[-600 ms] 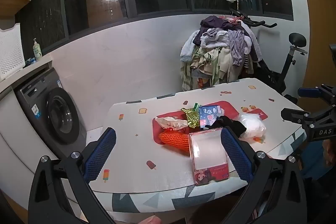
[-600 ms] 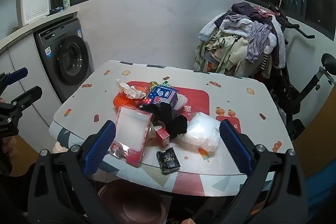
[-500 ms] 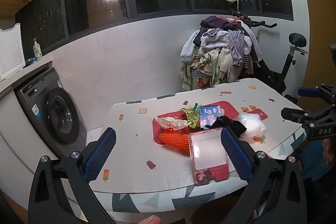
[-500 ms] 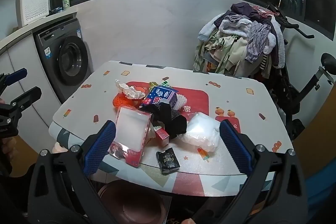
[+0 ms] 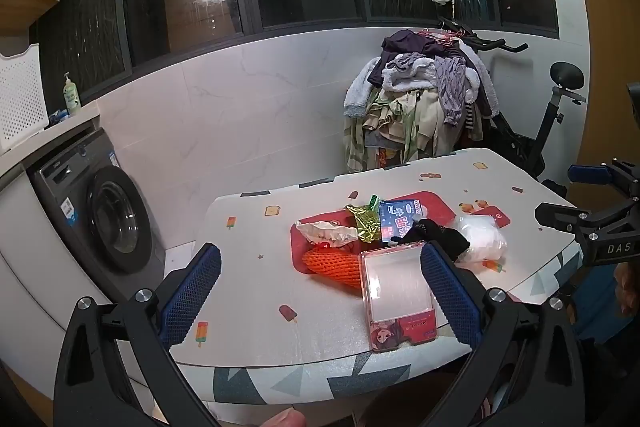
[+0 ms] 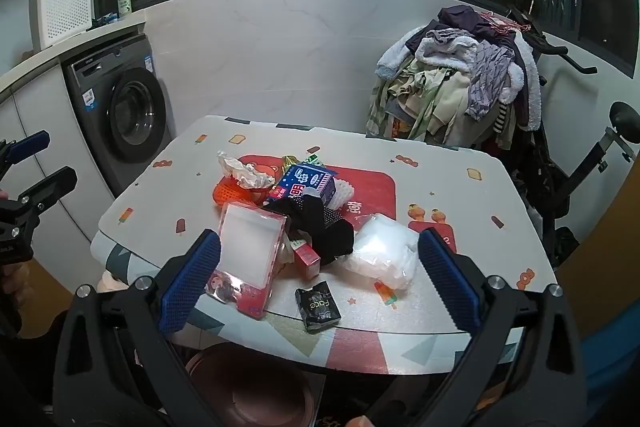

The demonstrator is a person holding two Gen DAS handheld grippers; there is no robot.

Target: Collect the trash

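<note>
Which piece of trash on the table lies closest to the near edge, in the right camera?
The small black packet. It lies alone at the table's front edge, apart from the pile, below the clear plastic bag.

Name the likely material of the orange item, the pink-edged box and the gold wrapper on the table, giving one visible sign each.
Orange item: probably foam netting; open mesh texture.
Pink-edged box: seemingly clear glossy plastic over printed card; its window reflects light.
Gold wrapper: likely metallic foil; crinkled and shiny.
</note>
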